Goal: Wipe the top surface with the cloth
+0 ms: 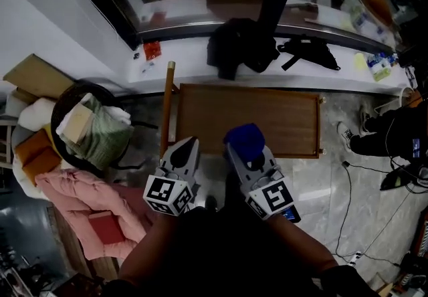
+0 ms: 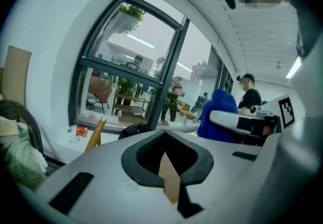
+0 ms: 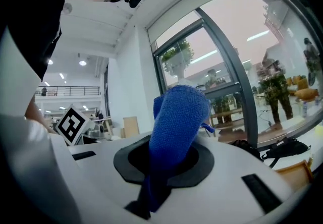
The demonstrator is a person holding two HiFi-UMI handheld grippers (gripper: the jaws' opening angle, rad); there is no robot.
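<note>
A brown wooden table top (image 1: pixel 247 115) lies below and ahead of both grippers, low on the floor by the window ledge. My right gripper (image 1: pixel 245 150) is shut on a blue cloth (image 1: pixel 244 136), which bulges out past its tips over the table's near edge. In the right gripper view the blue cloth (image 3: pixel 176 117) stands up from between the jaws of the right gripper (image 3: pixel 169 165). My left gripper (image 1: pixel 188 145) hangs just left of it, near the table's front left corner, jaws shut and empty. In the left gripper view the left gripper (image 2: pixel 164 136) shows only a sliver of table (image 2: pixel 169 180) behind its tips.
A wooden post (image 1: pixel 168 98) rises at the table's left side. A black jacket (image 1: pixel 237 45) and black bag (image 1: pixel 307 51) lie on the white ledge behind. A dark basket of folded cloths (image 1: pixel 90 125) and a pink coat (image 1: pixel 87 195) sit left. A person's shoe (image 1: pixel 346 134) and cables (image 1: pixel 354 188) are at right.
</note>
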